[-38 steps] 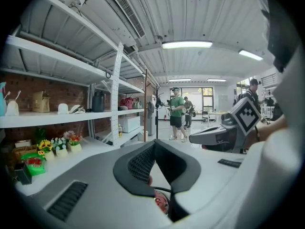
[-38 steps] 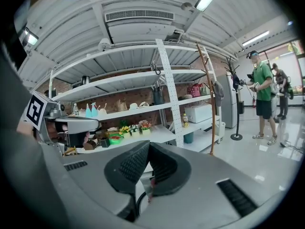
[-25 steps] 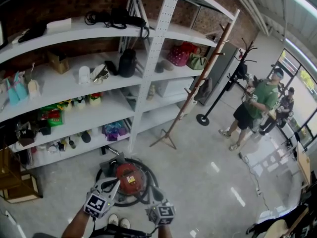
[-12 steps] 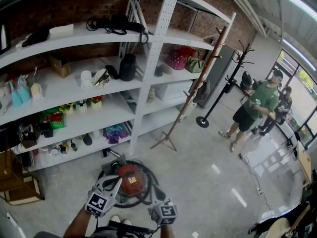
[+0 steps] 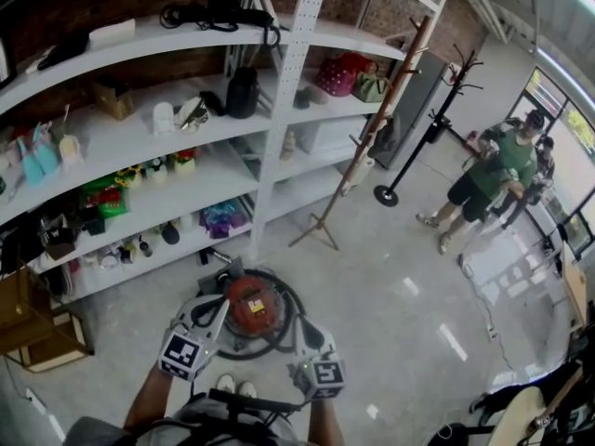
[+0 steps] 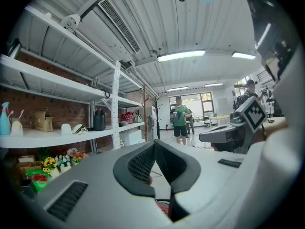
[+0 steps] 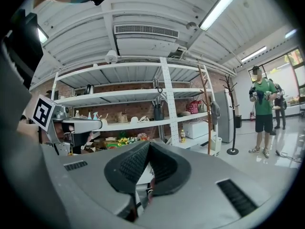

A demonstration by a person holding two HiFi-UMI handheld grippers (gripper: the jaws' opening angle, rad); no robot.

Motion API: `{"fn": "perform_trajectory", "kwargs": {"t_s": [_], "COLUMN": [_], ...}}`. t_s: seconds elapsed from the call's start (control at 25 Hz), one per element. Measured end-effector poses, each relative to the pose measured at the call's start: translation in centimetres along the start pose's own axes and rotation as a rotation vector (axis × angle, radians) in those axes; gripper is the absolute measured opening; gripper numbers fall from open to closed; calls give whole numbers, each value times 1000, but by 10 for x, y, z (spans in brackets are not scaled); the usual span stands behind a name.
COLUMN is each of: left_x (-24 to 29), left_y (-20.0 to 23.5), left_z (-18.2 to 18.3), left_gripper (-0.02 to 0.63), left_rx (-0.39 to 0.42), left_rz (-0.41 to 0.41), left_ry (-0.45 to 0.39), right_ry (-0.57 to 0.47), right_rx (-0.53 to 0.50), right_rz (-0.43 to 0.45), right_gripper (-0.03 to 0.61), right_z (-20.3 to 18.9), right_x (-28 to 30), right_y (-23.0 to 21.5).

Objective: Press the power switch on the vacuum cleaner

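1. The red vacuum cleaner [image 5: 253, 305] stands on the floor [image 5: 390, 286] in the lower middle of the head view, right in front of the person's feet. That puts it within reach from above. Its power switch is too small to make out from here.
2. A black hose [image 5: 290, 312] loops round the body, so a press probably has to come down over the coil, not in from the side.
3. The left gripper [image 5: 216, 308] hangs at the vacuum's lower-left edge. Its own view shows the jaws brought together at the tips with nothing between them [image 6: 154, 145]. A blunt closed tip looks suited to pushing a button.
4. The right gripper [image 5: 300, 329] sits just to the lower right of the vacuum. Its jaws are likewise closed and empty [image 7: 148, 145], and it seems to be waiting clear of the work.
5. Both gripper cameras look out level across the room, so neither tip is aimed down at the vacuum yet.
6. Further out, white shelving [image 5: 279, 91] fills the upper left, a wooden coat stand [image 5: 372, 133] leans at centre, and a person [image 5: 497, 170] stands well apart at right.
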State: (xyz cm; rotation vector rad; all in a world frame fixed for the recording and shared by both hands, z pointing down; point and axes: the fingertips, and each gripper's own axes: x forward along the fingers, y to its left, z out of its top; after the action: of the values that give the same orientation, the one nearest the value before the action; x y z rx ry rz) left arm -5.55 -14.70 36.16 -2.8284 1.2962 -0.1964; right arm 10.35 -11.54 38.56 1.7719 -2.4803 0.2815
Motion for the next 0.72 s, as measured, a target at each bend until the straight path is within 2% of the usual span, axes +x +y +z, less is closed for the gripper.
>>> {"fn": "perform_trajectory", "kwargs": {"t_s": [0.48,0.72], "left_x": [-7,-8], "left_y": [10,14], "left_z": [9,7], "left_gripper": [9,9], "left_rx": [12,54], "left_rz": [22,19], "left_ry": [-18,-18], "right_ry": [-53,-69], "right_rx": [-5,-10], "right_rz": [11,17], "right_gripper": [2,2], "right_z": [16,19], "right_x": [-5,-6], "right_y": [4,6]}}
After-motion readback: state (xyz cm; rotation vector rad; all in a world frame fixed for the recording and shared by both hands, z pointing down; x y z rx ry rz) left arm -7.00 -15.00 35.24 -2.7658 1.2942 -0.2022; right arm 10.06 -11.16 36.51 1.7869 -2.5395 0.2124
